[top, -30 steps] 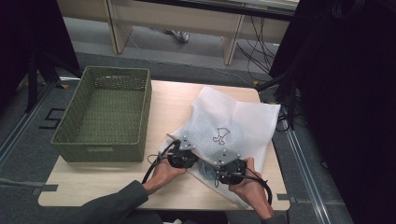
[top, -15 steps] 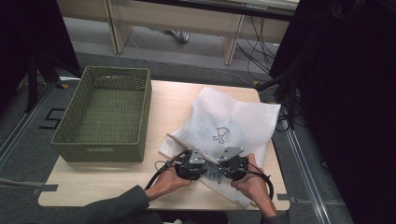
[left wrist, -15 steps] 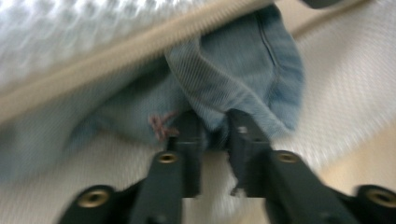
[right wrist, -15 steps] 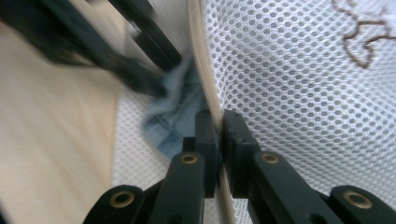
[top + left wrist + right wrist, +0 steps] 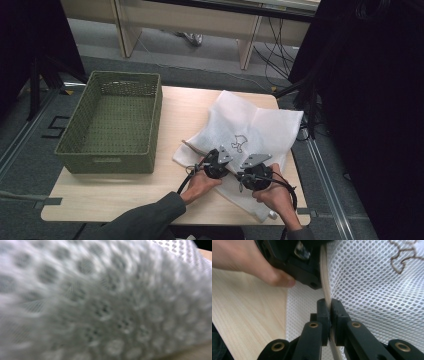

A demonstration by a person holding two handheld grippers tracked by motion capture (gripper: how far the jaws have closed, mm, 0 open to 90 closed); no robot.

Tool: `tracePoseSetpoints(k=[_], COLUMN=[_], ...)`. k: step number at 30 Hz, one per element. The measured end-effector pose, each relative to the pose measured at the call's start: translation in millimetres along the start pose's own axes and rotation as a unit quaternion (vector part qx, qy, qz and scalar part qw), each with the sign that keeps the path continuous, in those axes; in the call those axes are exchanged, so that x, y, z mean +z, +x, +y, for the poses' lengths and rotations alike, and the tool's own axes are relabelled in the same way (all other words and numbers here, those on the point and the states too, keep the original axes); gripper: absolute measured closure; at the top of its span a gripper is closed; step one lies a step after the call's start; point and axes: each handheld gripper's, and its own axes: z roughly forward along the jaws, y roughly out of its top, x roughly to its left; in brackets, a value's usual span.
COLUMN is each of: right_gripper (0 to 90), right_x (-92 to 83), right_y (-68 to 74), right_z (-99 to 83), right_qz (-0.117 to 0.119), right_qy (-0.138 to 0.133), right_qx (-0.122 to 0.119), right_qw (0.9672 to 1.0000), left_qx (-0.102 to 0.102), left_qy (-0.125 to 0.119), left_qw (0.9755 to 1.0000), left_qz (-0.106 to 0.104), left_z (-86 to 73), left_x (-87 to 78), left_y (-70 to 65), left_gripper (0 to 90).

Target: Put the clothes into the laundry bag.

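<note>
The mesh bag (image 5: pixel 247 134) lay spread on the right half of the table (image 5: pixel 125 200), just beside the green basket (image 5: pixel 112 125), its near edge under both hands. In the right gripper view the right gripper (image 5: pixel 329 312) had its jaws pressed together on the bag's cream zipper edge (image 5: pixel 325 277), the strip running up between them. The left gripper (image 5: pixel 216 162) sat just beside it, and its black body (image 5: pixel 294 262) crowded the same edge with a thumb (image 5: pixel 274 277) resting against it. The left gripper view gave blurred white mesh (image 5: pixel 105 305) pressed close to the lens, so whether those jaws were apart or closed could not be told.

Compared with a second earlier, both grippers had drawn back toward the near table edge and closed in on each other, and the bag's near corner had come with them, more cloth now trailing toward the person. That suggested the hold on the zipper edge was firm and the bag was being pulled and gathered, probably ahead of a fold or a lift toward the basket, which stood empty.
</note>
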Motion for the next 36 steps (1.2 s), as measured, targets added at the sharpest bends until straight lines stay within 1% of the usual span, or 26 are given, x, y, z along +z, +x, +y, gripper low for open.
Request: tracePoseSetpoints(k=[1, 3, 4, 6, 7, 8, 10, 11, 12, 14, 16, 19, 22, 23, 24, 25, 26, 28, 29, 30, 31, 32, 33, 34, 35, 36], right_gripper=[86.5, 86.1, 85.8, 85.7, 85.7, 85.7, 85.6, 85.5, 85.5, 85.4, 85.5, 85.5, 85.4, 85.4, 85.4, 85.4, 85.4, 85.3, 85.4, 85.4, 85.4, 85.5, 85.5, 85.6, 85.5, 85.7], right_x=[0.3, 5.6, 9.9, 21.0, 25.2, 28.8, 34.7, 38.1, 41.2, 46.1, 50.2, 53.2, 53.7, 53.5, 53.2, 53.5, 53.5, 54.0, 54.2, 54.5, 54.7, 54.6, 55.6, 56.1, 57.2, 57.8], right_y=[-0.5, -2.5, -4.9, -3.8, -5.8, -5.5, -9.0, -6.8, -9.6, -8.6, -11.3, -13.1, -13.9, -14.1, -13.4, -14.4, -14.4, -14.8, -15.2, -14.3, -14.6, -15.4, -16.5, -16.8, -18.2, -19.0], right_z=[-0.7, -2.4, -4.2, -7.3, -8.2, -8.1, -7.9, -8.3, -8.1, -9.4, -10.5, -10.0, -8.8, -8.3, -8.2, -8.2, -8.5, -8.4, -8.2, -8.5, -8.1, -7.3, -7.4, -6.8, -6.6, -6.6], right_qz=[0.006, 0.009, 0.022, 0.023, 0.028, 0.027, 0.029, 0.026, 0.026, 0.019, 0.015, -0.001, -0.004, -0.002, -0.003, -0.003, -0.003, -0.006, -0.004, -0.007, -0.012, -0.011, -0.014, -0.018, -0.015, -0.016], right_qy=[0.009, 0.003, 0.013, 0.017, 0.025, 0.032, 0.035, 0.043, 0.042, 0.055, 0.058, 0.070, 0.068, 0.068, 0.069, 0.068, 0.068, 0.065, 0.065, 0.067, 0.066, 0.071, 0.070, 0.071, 0.071, 0.070], right_qx=[0.013, 0.026, 0.031, 0.046, 0.035, 0.054, 0.043, 0.057, 0.034, 0.043, 0.032, 0.032, 0.023, 0.018, 0.023, 0.017, 0.017, 0.017, 0.019, 0.024, 0.023, 0.024, 0.018, 0.021, 0.023, 0.023], right_qw=[0.9998, 0.9996, 0.9992, 0.9986, 0.9987, 0.9977, 0.9980, 0.9971, 0.9982, 0.9973, 0.9977, 0.9971, 0.9974, 0.9975, 0.9973, 0.9976, 0.9976, 0.9977, 0.9977, 0.9974, 0.9975, 0.9972, 0.9973, 0.9971, 0.9971, 0.9971], left_qx=[-0.003, -0.004, -0.006, -0.003, -0.006, -0.005, -0.005, -0.002, -0.002, 0.005, 0.008, 0.026, 0.026, 0.014, 0.020, 0.013, 0.019, 0.034, 0.034, 0.037, 0.026, 0.018, 0.034, 0.040, 0.036, 0.047], left_qy=[0.001, 0.013, 0.015, 0.022, 0.029, 0.034, 0.046, 0.054, 0.067, 0.073, 0.081, 0.091, 0.101, 0.109, 0.114, 0.111, 0.108, 0.108, 0.110, 0.120, 0.112, 0.114, 0.127, 0.136, 0.131, 0.134], left_qw=[1.0000, 0.9998, 0.9998, 0.9996, 0.9994, 0.9992, 0.9985, 0.9981, 0.9972, 0.9969, 0.9962, 0.9950, 0.9940, 0.9931, 0.9921, 0.9924, 0.9924, 0.9921, 0.9918, 0.9901, 0.9916, 0.9916, 0.9894, 0.9879, 0.9889, 0.9879], left_qz=[-0.003, -0.012, -0.014, -0.017, -0.019, -0.020, -0.032, -0.030, -0.032, -0.030, -0.028, -0.029, -0.034, -0.040, -0.047, -0.051, -0.056, -0.055, -0.057, -0.062, -0.059, -0.058, -0.062, -0.064, -0.062, -0.062], left_z=[-0.9, -2.0, -2.3, -3.3, -4.3, -5.5, -7.8, -8.8, -10.4, -13.8, -16.3, -20.7, -26.3, -28.1, -28.5, -29.3, -28.8, -28.9, -28.7, -27.9, -28.0, -28.4, -27.7, -27.8, -29.0, -30.6], left_x=[-0.2, -3.1, -4.0, -7.5, -10.0, -12.2, -17.2, -19.7, -24.7, -35.1, -45.3, -60.0, -63.7, -63.0, -62.0, -59.9, -59.0, -59.0, -59.2, -60.2, -59.2, -59.6, -61.8, -63.9, -64.7, -68.2], left_y=[-0.4, -0.6, -1.0, -0.7, -0.6, -0.7, -1.0, -0.6, -0.3, 0.4, 2.7, 10.3, 21.1, 23.1, 25.9, 27.6, 29.0, 29.6, 30.4, 31.9, 31.0, 29.7, 30.9, 29.8, 27.4, 24.6], left_gripper=[81.0, 76.9, 75.1, 72.7, 71.3, 67.8, 63.2, 60.2, 56.3, 52.2, 52.4, 53.3, 53.3, 53.0, 52.1, 51.5, 51.9, 60.6, 68.9, 75.2, 79.6, 82.2, 84.2, 85.9, 86.4, 86.7])
